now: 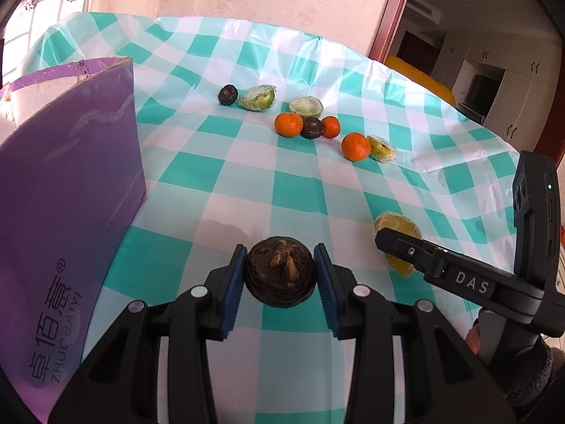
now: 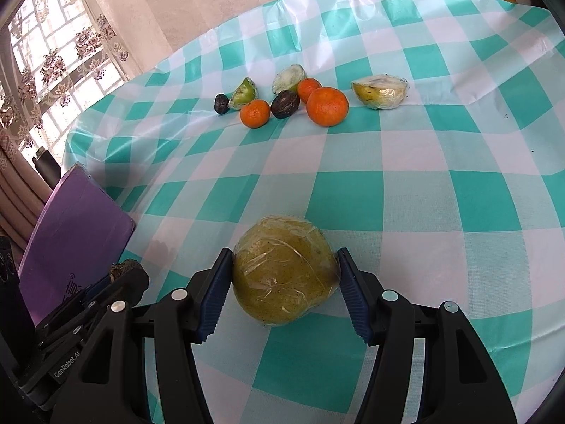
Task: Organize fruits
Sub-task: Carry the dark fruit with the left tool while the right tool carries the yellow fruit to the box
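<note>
Your left gripper (image 1: 280, 275) has its blue pads pressed against both sides of a dark brown, round fruit (image 1: 280, 275), which it holds just above the teal-and-white checked tablecloth (image 1: 247, 162), with a faint shadow on the cloth just beyond it. Your right gripper (image 2: 285, 284) is clamped in the same way on a yellow-green fruit wrapped in plastic film (image 2: 285, 270), the pads touching its left and right flanks; in the left wrist view that same wrapped fruit shows beyond the right gripper's black finger, near the table's right side. A purple cardboard box (image 1: 70, 176) stands at your left, just beside the left gripper, with printed characters and the word ZHUOBAIYI on its side. Farther along the table the remaining fruit lies in a loose cluster, well apart from both grippers: three tangerines (image 2: 326, 106), two small dark fruits (image 2: 285, 104), two film-wrapped green pieces (image 2: 243, 93) and, at the right end of the group, a wrapped yellowish half (image 2: 379, 92). In the left view one dark fruit sits between two tangerines, touching or nearly touching both; I cannot tell which. Lace curtains (image 2: 53, 70) hang at the window behind the table's far left edge.
</note>
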Available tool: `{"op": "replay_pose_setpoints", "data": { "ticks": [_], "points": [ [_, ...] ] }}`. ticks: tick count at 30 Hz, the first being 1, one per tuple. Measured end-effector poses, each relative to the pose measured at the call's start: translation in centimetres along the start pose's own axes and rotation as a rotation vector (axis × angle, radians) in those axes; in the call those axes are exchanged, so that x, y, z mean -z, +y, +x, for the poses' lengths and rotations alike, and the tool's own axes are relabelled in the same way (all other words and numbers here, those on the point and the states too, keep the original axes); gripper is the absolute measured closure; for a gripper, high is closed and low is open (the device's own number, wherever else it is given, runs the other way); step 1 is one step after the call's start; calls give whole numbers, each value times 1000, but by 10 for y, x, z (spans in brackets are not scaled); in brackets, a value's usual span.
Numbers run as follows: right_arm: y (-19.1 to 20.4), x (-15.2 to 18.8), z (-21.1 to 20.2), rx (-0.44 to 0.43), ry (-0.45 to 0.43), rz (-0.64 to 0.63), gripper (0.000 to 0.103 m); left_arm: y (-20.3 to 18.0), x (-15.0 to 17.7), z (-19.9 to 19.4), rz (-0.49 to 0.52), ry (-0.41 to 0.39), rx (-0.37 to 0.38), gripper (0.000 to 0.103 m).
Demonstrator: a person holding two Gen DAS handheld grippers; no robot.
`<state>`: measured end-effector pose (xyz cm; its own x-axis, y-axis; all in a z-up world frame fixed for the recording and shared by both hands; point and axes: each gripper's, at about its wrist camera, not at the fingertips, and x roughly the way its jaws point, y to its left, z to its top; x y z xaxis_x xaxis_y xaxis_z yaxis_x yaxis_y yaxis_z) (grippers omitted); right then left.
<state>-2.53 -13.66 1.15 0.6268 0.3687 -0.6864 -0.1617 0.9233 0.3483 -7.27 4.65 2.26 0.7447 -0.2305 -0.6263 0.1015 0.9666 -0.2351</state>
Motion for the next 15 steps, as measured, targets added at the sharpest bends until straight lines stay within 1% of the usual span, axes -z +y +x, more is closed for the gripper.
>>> {"op": "replay_pose_setpoints", "data": {
  "ticks": [6,9,12,15],
  "points": [
    [18,11,-5,-60,-7,-29,44,-5,10,-23,38,-83,5,64],
    [24,14,-8,-103,-16,-28,44,-3,17,-38,35,-125,23,64],
    [28,15,-13,-159,-38,-27,44,1,18,-52,16,-151,28,64],
    [31,16,-17,-227,-60,-16,44,2,15,-72,28,-203,8,64]
  ]
}}
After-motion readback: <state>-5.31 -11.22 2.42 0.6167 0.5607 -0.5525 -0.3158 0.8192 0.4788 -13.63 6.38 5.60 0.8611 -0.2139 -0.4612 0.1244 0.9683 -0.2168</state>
